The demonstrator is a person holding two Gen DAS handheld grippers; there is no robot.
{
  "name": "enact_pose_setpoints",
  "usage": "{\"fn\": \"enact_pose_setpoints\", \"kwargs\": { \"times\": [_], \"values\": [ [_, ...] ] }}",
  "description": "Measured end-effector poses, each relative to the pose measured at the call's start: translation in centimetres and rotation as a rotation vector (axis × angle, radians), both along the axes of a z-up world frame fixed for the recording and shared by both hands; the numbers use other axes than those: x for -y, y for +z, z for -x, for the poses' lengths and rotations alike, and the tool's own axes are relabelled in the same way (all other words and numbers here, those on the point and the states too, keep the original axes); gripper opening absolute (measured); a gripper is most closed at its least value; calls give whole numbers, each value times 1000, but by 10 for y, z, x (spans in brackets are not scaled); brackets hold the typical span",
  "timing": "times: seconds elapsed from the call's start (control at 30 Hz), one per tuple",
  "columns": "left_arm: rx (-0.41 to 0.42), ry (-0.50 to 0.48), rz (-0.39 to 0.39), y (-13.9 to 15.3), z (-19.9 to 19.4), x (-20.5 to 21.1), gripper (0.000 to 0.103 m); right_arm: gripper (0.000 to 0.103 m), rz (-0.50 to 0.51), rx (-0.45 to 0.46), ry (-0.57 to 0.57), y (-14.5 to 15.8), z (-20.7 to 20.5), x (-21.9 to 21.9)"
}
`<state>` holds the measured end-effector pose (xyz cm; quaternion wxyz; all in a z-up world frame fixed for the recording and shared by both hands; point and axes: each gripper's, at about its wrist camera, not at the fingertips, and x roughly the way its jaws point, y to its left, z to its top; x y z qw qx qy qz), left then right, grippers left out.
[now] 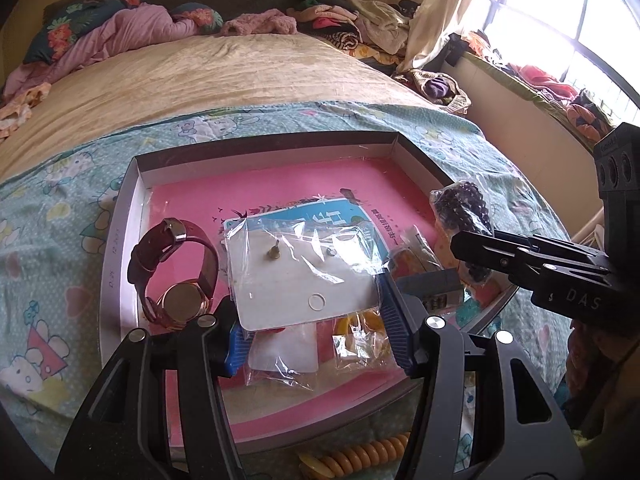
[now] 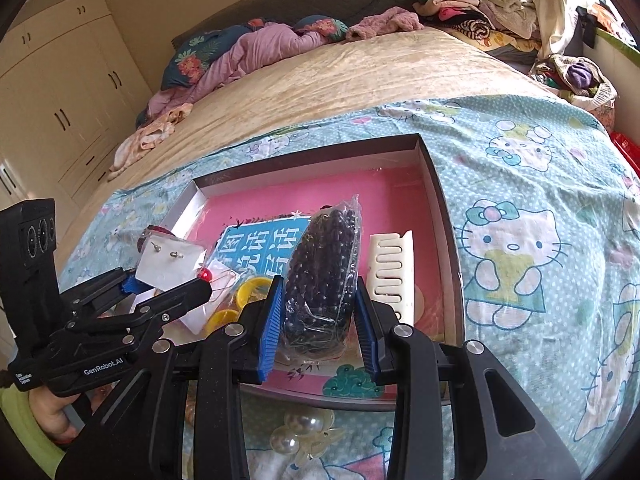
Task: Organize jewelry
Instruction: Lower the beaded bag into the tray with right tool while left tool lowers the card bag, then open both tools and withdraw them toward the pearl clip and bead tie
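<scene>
A shallow grey tray (image 1: 120, 216) with a pink floor lies on the bed. My left gripper (image 1: 314, 326) is shut on a clear bag holding an earring card (image 1: 304, 276), held above the tray; the card also shows in the right wrist view (image 2: 168, 260). My right gripper (image 2: 318, 316) is shut on a clear bag of dark purple beads (image 2: 324, 276), held over the tray (image 2: 440, 208); it also shows in the left wrist view (image 1: 464, 208). A red-strapped watch (image 1: 176, 268), bagged yellow rings (image 2: 248, 300) and a white comb (image 2: 394, 272) lie in the tray.
A yellow coiled band (image 1: 360, 458) and a pearl hair clip (image 2: 304, 432) lie on the Hello Kitty sheet (image 2: 520, 240) in front of the tray. Piled clothes and pillows sit at the bed's far end. A window is at the right, wardrobes at the left.
</scene>
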<state>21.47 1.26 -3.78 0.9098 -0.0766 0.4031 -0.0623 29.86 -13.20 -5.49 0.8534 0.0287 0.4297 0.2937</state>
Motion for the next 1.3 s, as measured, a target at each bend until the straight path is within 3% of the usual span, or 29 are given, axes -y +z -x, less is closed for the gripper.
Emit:
{"fn": "enact_pose_setpoints", "kwargs": {
  "times": [0.2,0.4,0.63,0.8,0.93,1.3],
  "values": [
    [-10,-5,-5,-4,-1,3,47,37,-24,-14,-11,-2,0,3],
    [-13,-6,-15,-5,-2,4,47,59,-85,6,-42,11,8,17],
    [-19,3,-34,-6,0,7,50,76,-142,12,-75,21,24,39],
    [-15,6,-41,-2,3,8,61,79,-164,26,-105,30,34,50],
    [-7,7,-45,4,8,9,63,80,-187,36,-117,37,42,57],
    [48,7,-43,32,32,10,81,83,-215,89,-123,62,64,64]
  ]
}}
